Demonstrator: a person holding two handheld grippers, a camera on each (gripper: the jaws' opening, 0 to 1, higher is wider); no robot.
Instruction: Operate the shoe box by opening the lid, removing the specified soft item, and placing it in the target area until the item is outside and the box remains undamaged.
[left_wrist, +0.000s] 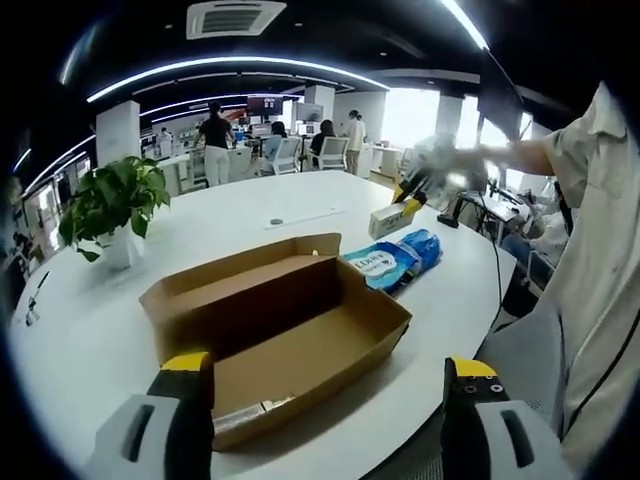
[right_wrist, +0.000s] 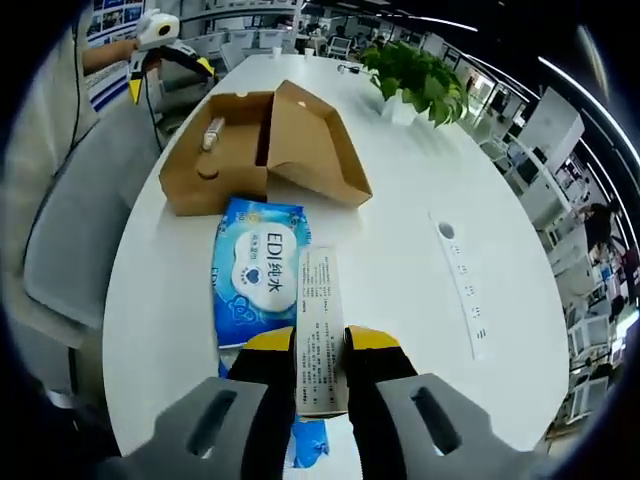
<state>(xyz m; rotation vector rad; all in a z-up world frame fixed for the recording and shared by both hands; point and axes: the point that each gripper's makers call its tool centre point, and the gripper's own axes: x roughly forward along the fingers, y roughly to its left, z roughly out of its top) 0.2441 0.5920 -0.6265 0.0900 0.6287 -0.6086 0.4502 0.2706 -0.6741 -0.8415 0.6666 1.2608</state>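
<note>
Left claw (left_wrist: 330, 385) jaws apart over the open shoe box (left_wrist: 285, 325) at the worktop's (left_wrist: 240, 215) near edge. Blue wipes pack (right_wrist: 257, 268) lies outside beside it: soft, slick, likely light. Right claw (right_wrist: 320, 360) clamped on a slim white carton (right_wrist: 320, 325), stiff; hold its long sides.

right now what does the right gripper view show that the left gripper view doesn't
Right gripper view: its own fingers shut on a slim white box over the blue wipes pack, and a power strip set in the table.

Left gripper view: its own gripper open at the shoe box, the box's bare inside, and people far across the office.

Both: the open shoe box, the wipes pack, the potted plant, the white table.
</note>
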